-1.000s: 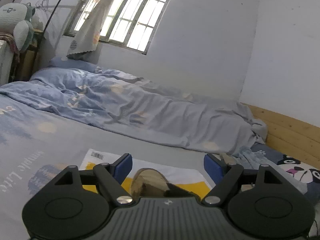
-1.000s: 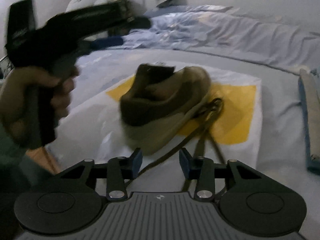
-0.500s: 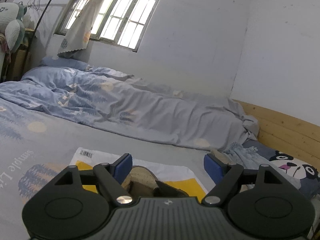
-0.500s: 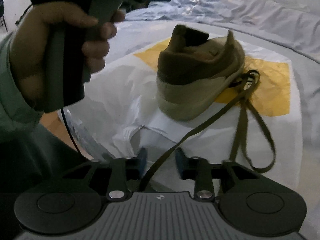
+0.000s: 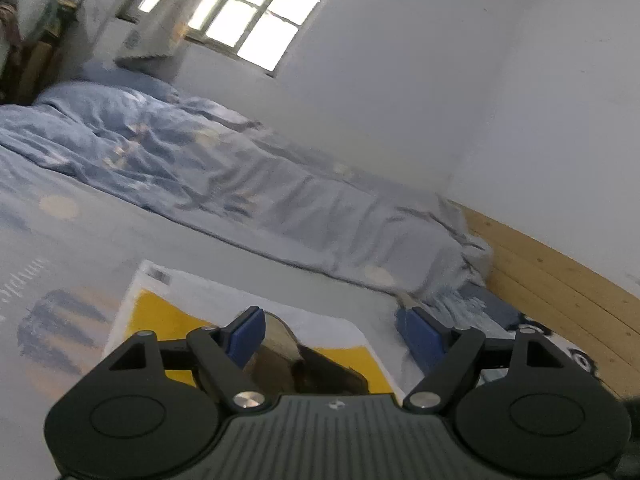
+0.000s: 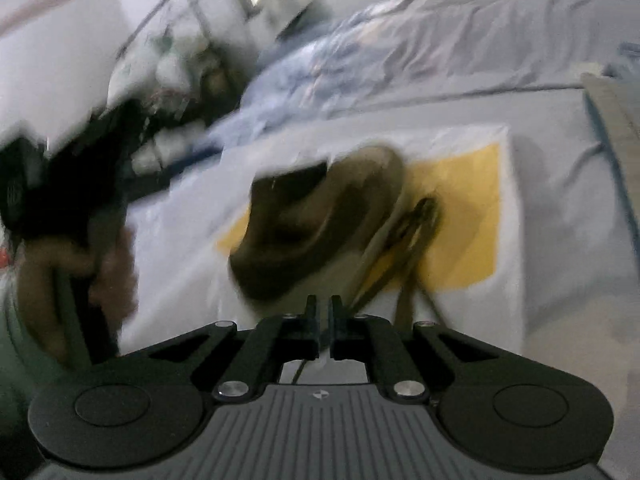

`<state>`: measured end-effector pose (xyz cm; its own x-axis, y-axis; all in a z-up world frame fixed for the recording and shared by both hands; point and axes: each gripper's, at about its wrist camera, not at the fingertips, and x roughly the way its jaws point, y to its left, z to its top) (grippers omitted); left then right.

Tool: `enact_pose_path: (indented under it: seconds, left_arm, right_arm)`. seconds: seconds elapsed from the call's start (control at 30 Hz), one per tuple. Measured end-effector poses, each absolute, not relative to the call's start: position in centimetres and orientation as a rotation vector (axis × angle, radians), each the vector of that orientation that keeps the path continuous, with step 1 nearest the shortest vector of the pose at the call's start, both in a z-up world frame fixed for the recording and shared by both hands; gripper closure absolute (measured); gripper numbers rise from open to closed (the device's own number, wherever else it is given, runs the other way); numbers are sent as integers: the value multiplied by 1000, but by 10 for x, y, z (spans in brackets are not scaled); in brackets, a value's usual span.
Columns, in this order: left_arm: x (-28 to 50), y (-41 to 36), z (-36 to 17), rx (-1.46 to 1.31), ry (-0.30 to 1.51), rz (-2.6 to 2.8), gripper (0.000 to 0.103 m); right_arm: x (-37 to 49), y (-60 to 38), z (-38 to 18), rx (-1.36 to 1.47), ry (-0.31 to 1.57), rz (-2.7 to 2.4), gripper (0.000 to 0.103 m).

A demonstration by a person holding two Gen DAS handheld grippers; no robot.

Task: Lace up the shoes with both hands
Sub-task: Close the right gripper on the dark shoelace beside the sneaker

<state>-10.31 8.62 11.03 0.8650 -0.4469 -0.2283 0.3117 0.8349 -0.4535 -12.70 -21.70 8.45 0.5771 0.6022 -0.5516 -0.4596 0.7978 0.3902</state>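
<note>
Daylight from the window glares on my left view; my right view is dim, motion-smeared, edges bowed.

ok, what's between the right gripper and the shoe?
Right wrist view: the brown lace runs from the shoe to the right gripper, over white bag.

White walls, bright window, seemingly rumpled blue bedding

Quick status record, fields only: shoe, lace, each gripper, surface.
shoe: brown shoe, blurred, resting on the white and yellow bag
lace: brown lace trailing from the shoe toward the right gripper
right gripper: jaws just closed; lace between the pads cannot be confirmed
left gripper: open, shoe below and between its fingers, untouched
surface: bed with blue bedding
</note>
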Motion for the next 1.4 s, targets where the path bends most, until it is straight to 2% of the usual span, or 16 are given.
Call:
enact_pose_path:
  seconds: [0.07,0.37,0.53,0.67,0.87,0.97,1.03,1.07,1.23,1.4]
  left_arm:
    - [-105,88,107,-411,345,-413,26]
    - [-102,101,102,-442,382,-362,26]
    - [-100,101,103,-447,377,-368,26]
    - [-99,101,105,-451,374,-373,26]
    - [-98,100,107,-451,362,-376,26]
    - [-98,102,107,-461,353,-366,26]
    - [-98,106,108,-476,338,-353,26]
    - [-98,108,109,-478,326,-339,26]
    - [-105,120,120,-496,222,-269,26]
    - [-98,124,119,-551,256,-273,26]
  right_arm:
    - [-122,-229,90,264,709,620,99]
    - [-144,-155,68,-83,846,689,97]
    - [-148,-139,59,-182,849,661,91]
    - [-147,-135,53,-196,866,664,73]
    - [-146,-131,47,-217,894,671,72]
    - [-145,-130,43,-219,911,679,73]
    - [-146,-131,42,-222,919,679,85]
    - [-145,-131,41,-228,924,672,98]
    - [-139,-152,55,-134,900,684,99]
    - [-126,-190,77,42,832,665,99]
